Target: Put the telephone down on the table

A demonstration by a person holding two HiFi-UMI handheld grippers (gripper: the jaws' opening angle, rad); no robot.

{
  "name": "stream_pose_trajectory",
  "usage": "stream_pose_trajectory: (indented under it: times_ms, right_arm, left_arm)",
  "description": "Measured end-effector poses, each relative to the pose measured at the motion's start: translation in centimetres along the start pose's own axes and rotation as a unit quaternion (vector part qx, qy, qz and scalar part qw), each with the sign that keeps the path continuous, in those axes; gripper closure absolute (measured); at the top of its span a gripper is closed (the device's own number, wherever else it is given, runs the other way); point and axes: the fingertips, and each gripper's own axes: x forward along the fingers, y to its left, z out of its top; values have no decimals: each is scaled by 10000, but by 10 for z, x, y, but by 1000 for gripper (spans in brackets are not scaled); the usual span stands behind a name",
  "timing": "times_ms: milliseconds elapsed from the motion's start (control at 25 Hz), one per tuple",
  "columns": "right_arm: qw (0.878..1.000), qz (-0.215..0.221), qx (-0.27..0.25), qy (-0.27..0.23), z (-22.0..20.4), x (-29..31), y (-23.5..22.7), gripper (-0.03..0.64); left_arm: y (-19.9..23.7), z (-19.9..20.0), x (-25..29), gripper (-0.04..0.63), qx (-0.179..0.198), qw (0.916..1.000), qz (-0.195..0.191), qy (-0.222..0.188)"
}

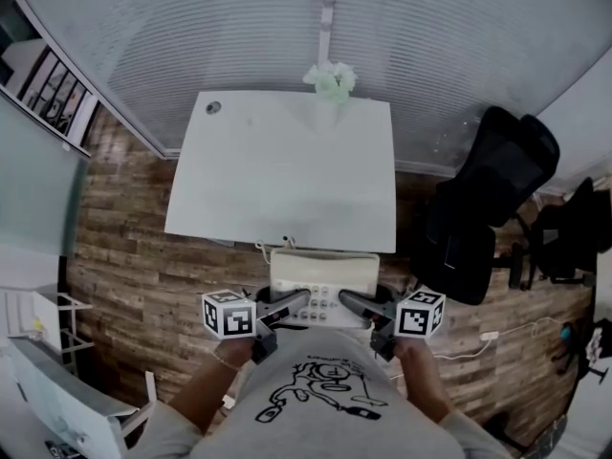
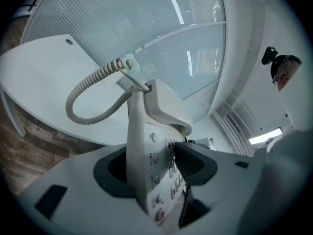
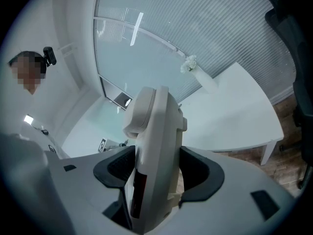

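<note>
The telephone (image 1: 323, 283) is held in the air between the two grippers, just short of the near edge of the white desk (image 1: 287, 170), over the wooden floor (image 1: 124, 256). It is not set down on the desk.

In the head view the left gripper (image 1: 290, 305) is seen at the telephone's left end and the right gripper (image 1: 356, 304) at its right end, each with its marker cube close to the person's chest.

In the left gripper view the jaws of the left gripper (image 2: 154, 168) are closed partway on the telephone (image 2: 144, 146). One ribbed pad is pressed on the button face and the other on the underside. The handset (image 2: 164, 106) is seated on the cradle. A coiled cord (image 2: 88, 89) loops out from the telephone toward the desk (image 2: 44, 77).

In the right gripper view the jaws of the right gripper (image 3: 156, 168) are likewise clamped on the other end of the telephone (image 3: 156, 141), with a dark pad against each side of the body. The desk (image 3: 234, 111) is seen beyond it.

A pale vase with flowers (image 1: 331, 84) stands at the far edge of the desk, in front of the window blinds (image 1: 191, 27). A black office chair (image 1: 483, 208) stands on the floor to the right of the desk, apart from it.
</note>
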Motion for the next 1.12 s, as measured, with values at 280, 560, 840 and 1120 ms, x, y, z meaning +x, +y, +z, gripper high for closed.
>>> stream_pose_trajectory:
  times_ms: [280,560,840,1120]
  right_arm:
    - [10000,-25,25,-29,19,33,2,318]
    - [9999,-119,70,-48,30,62,2,318]
    - [9996,-217,134,-118,36,86,0,318]
    - [9993,-282,152,-186,38,89,-3,319]
  left_arm:
    - [18,31,-12,357,-8,10000,-32,3]
    - [38,54,-22,359,-31,9999,-109,89]
    - [58,70,-31,359,-67,9997,-164,169]
    - [62,73,-29,359,-96,9994,-234,238]
